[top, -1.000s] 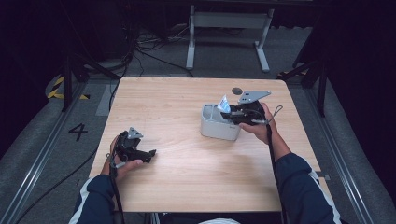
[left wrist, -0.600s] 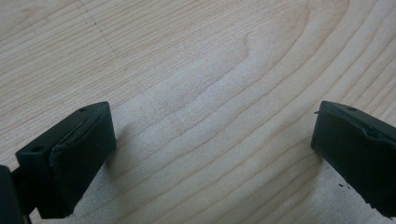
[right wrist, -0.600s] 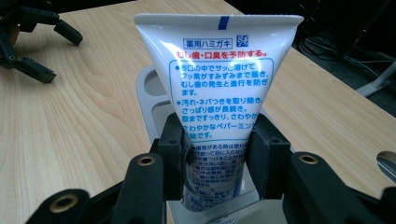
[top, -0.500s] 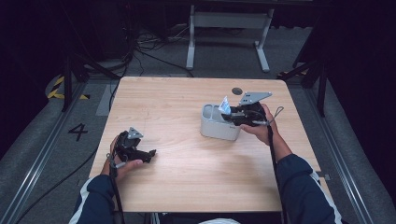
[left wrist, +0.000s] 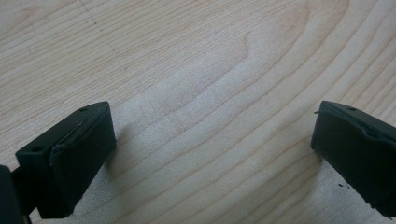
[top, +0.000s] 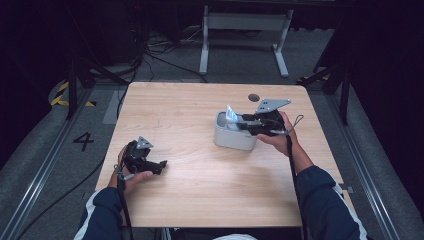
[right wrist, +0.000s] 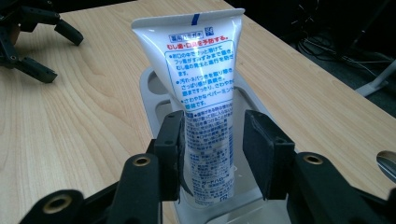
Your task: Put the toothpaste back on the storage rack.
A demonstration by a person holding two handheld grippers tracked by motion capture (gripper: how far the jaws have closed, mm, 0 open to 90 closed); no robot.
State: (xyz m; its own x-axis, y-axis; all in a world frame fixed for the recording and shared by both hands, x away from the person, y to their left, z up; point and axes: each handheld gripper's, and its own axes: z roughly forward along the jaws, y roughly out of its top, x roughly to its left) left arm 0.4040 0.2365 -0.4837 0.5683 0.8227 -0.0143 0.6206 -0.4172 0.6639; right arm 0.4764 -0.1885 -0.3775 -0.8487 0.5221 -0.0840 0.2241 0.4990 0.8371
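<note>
A white toothpaste tube (right wrist: 201,60) with blue and red print stands upright, tilted slightly, in a grey holder (right wrist: 149,88) with round openings. My right gripper (right wrist: 212,140) has its jaws either side of the tube's lower half: the left pad touches it, while a narrow gap shows at the right pad. In the high view the tube (top: 231,114) rises from the holder (top: 232,140) at the table's right middle, with the right gripper (top: 245,125) reaching in from the right. My left gripper (top: 161,167) rests open at the front left, its pads (left wrist: 79,154) wide apart over bare wood.
The light wooden table (top: 200,200) has a small dark round spot (top: 254,97) behind the holder. A white metal frame (top: 245,22) stands on the floor beyond the far edge, amid cables. The left gripper (right wrist: 58,53) lies far from the holder.
</note>
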